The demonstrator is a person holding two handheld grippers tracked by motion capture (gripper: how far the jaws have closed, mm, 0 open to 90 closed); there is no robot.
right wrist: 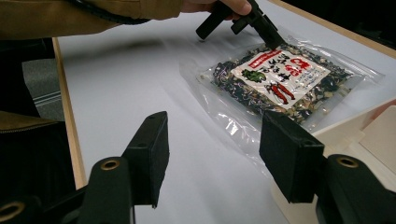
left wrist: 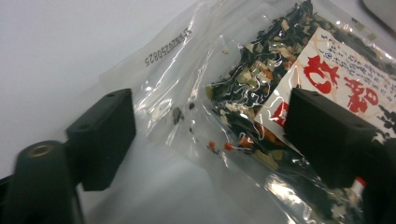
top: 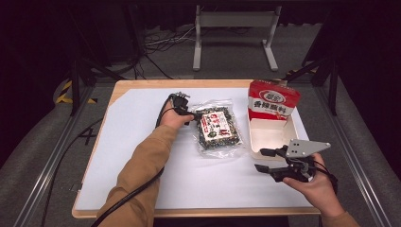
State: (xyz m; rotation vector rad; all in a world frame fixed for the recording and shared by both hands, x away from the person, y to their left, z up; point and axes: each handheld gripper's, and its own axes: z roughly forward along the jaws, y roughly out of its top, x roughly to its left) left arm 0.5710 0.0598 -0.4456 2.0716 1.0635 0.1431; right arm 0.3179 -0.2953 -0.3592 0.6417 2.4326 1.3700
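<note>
The clear plastic packet of dark dried vegetables with a red-and-white printed label (top: 218, 127) lies flat on the white sheet covering the table (top: 137, 156), a little right of the middle. Its long axis runs from the far side toward the near edge in the high view, tilted slightly so that the near end sits farther right; the label faces up. It is just beside the open white cardboard box (top: 272, 135), whose red-and-white printed flap (top: 273, 100) stands upright at the far end.

The left gripper (top: 189, 113) is at the packet's far left corner, held in a hand whose tan-sleeved forearm reaches diagonally up the table from the bottom edge. In the left gripper view its jaws straddle the packet's clear sealed margin (left wrist: 187, 93): one pad on the bare white sheet, the other over the label side, with a gap left between them (no pad can be seen pressing on the plastic). The jaws stand apart.

The right gripper (top: 265, 161) is held low at the near right, pointing left across the table toward the box's near end, its grey three-cornered plate on top. Its jaws stand apart with nothing between them, and the packet (right wrist: 275, 84) lies well ahead of them
</note>
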